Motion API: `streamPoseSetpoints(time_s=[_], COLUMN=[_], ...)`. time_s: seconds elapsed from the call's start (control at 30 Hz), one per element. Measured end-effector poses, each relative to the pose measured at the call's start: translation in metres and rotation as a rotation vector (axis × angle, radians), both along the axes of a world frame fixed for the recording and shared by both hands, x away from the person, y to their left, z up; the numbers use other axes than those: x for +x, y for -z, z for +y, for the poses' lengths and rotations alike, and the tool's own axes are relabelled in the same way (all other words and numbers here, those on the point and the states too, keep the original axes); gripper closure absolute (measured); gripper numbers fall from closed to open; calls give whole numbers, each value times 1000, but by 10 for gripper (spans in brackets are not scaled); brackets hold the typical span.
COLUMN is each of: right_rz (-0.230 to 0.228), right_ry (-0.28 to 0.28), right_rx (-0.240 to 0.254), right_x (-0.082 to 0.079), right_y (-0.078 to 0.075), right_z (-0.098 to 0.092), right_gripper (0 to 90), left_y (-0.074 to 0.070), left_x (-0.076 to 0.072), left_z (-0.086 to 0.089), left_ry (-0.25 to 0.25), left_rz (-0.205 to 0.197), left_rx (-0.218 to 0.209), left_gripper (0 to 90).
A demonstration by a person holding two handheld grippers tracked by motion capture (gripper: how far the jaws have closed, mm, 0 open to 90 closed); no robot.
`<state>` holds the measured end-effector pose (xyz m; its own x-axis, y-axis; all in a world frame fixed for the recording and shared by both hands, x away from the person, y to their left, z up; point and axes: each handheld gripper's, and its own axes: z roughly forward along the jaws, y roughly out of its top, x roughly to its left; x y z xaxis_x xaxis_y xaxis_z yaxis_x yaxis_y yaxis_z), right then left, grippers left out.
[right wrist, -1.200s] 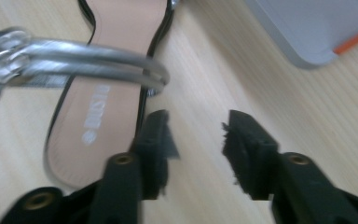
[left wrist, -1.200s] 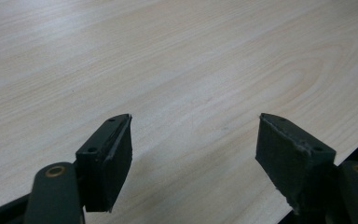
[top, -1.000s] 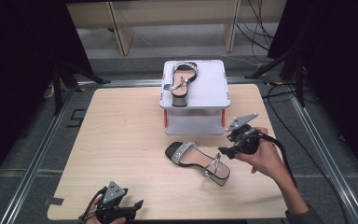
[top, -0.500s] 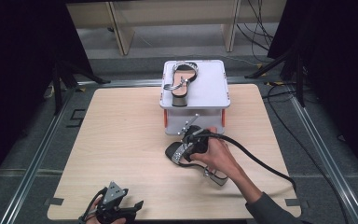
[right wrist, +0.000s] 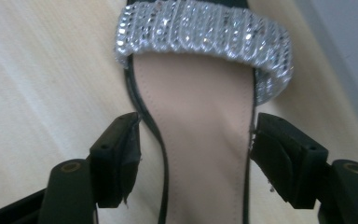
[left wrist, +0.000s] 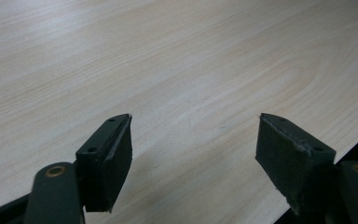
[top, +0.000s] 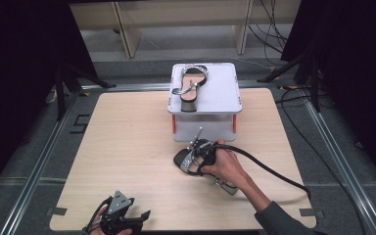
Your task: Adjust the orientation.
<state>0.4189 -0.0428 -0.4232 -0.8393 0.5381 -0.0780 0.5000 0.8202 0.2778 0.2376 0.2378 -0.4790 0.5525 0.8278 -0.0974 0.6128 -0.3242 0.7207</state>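
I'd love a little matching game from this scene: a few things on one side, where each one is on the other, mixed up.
Things:
1. sandal with sparkly strap
2. second sandal
3. left gripper
4. white stand

Places:
a. on top of the stand
b. at the table's near edge
c. between the right gripper's open jaws
d. at the table's far side

Pairs: 1-c, 2-a, 3-b, 4-d

From my station I look down on a pale wooden table (top: 127, 147) with rounded corners, framed on both sides by metal rails (top: 34, 171). It stands on a grey carpeted floor (top: 186, 41). Beyond the far edge I see light wooden furniture legs (top: 125, 36), and black cables (top: 274, 24) trailing across the carpet at upper right. Black curtains (top: 24, 58) hang on both sides. Light falls evenly from above.
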Motion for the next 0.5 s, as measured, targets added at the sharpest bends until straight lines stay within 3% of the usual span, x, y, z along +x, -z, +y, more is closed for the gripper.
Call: streamPoseSetpoints(time_s=[0.07, 0.1, 0.2, 0.27, 0.5], right_rz=[12, 28, 40, 41, 60], right_ry=[5, 15, 39, 33, 30], right_rx=[10, 15, 25, 29, 34], right_x=[0, 2, 3, 4, 3], right_y=[1, 4, 7, 7, 14], right_z=[-3, -10, -20, -22, -29], right_gripper=[333, 329, 317, 316, 298], left_y=[0, 0, -1, -1, -1], left_x=[0, 1, 0, 1, 1], left_z=[0, 0, -1, 0, -2], left_ry=[-1, -5, 1, -6, 0], left_rz=[1, -2, -1, -1, -3], left_rx=[1, 22, -3, 21, 1], left_gripper=[265, 265, 265, 265, 265])
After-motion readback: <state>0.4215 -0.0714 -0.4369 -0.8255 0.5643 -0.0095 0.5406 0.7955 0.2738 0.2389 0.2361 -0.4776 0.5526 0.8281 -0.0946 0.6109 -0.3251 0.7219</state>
